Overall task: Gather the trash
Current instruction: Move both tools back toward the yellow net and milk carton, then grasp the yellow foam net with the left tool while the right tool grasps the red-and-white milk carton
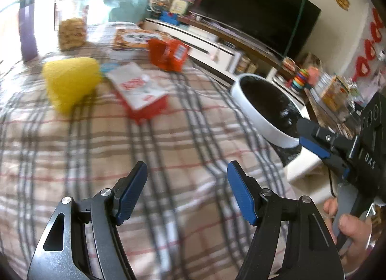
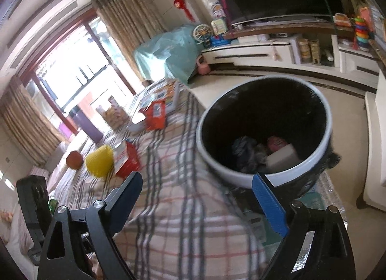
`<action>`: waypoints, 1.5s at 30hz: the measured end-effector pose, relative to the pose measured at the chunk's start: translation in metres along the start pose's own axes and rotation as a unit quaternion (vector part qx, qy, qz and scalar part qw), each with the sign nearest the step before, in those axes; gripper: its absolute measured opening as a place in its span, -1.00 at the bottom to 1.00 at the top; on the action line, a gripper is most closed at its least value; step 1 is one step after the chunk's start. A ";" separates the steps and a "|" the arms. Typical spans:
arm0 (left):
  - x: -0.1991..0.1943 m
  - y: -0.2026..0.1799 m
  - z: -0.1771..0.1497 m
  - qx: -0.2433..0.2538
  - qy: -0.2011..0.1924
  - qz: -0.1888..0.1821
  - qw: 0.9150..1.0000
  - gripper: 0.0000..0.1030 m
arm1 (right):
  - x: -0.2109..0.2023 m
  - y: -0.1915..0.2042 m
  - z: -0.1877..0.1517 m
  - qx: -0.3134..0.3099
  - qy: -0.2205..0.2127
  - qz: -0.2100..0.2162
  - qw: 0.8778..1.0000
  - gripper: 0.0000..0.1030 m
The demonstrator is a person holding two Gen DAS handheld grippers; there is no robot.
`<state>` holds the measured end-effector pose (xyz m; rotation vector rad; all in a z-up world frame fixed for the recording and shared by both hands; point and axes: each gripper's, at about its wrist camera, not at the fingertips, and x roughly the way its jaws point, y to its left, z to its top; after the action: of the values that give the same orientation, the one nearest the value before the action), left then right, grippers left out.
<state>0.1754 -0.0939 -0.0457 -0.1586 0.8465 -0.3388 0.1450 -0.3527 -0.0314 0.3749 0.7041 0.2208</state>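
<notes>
Plaid tablecloth (image 1: pixel 168 149), tan w/ grey & red stripes, fills frame centre. Dark TV (image 1: pixel 255 5) at 1 o'clock on white media unit (image 1: pixel 205 41). Clear jar (image 1: pixel 71 24) w/ yellowish contents at 10 o'clock, purple bottle (image 1: pixel 27 36) just left of it. Teal plastic bag (image 2: pixel 168 53) at 12 in right wrist view; tan curtains (image 2: pixel 125 17) at 11; stacking-ring toy (image 2: pixel 360 31) at 2.

Both grippers, the left gripper (image 1: pixel 187 176) and the right gripper (image 2: pixel 196 188), were built with black angular arms, silver round screws and ribbed blue pads on the fingers (image 1: pixel 241 193). White lettering "DAS" was printed on the right gripper's black body.
</notes>
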 end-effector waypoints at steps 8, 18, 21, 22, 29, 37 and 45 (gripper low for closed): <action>-0.015 0.051 -0.009 -0.037 -0.005 0.024 0.999 0.36 | 0.020 0.033 -0.016 -0.020 0.023 0.020 0.999 0.82; -0.026 0.094 -0.010 -0.069 -0.014 0.044 0.997 0.36 | 0.044 0.070 -0.029 -0.054 0.045 0.033 0.997 0.82; -0.026 0.105 -0.007 -0.072 -0.016 0.050 0.996 0.36 | 0.051 0.077 -0.029 -0.063 0.051 0.034 0.996 0.82; -0.026 0.108 -0.005 -0.071 -0.017 0.052 0.996 0.36 | 0.054 0.080 -0.029 -0.066 0.053 0.034 0.996 0.82; -0.026 0.124 0.017 -0.063 -0.025 0.063 0.996 0.36 | 0.077 0.098 -0.025 -0.094 0.063 0.033 0.993 0.82; -0.016 0.132 0.041 -0.043 -0.031 0.078 0.996 0.36 | 0.107 0.119 -0.017 -0.131 0.082 0.043 0.987 0.82; 0.000 0.137 0.059 -0.030 -0.028 0.071 0.997 0.35 | 0.132 0.131 -0.009 -0.163 0.096 0.047 0.981 0.81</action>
<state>0.2517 0.0347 -0.0445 -0.1619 0.8089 -0.1750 0.2275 -0.1884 -0.0615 0.0734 0.8250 0.4605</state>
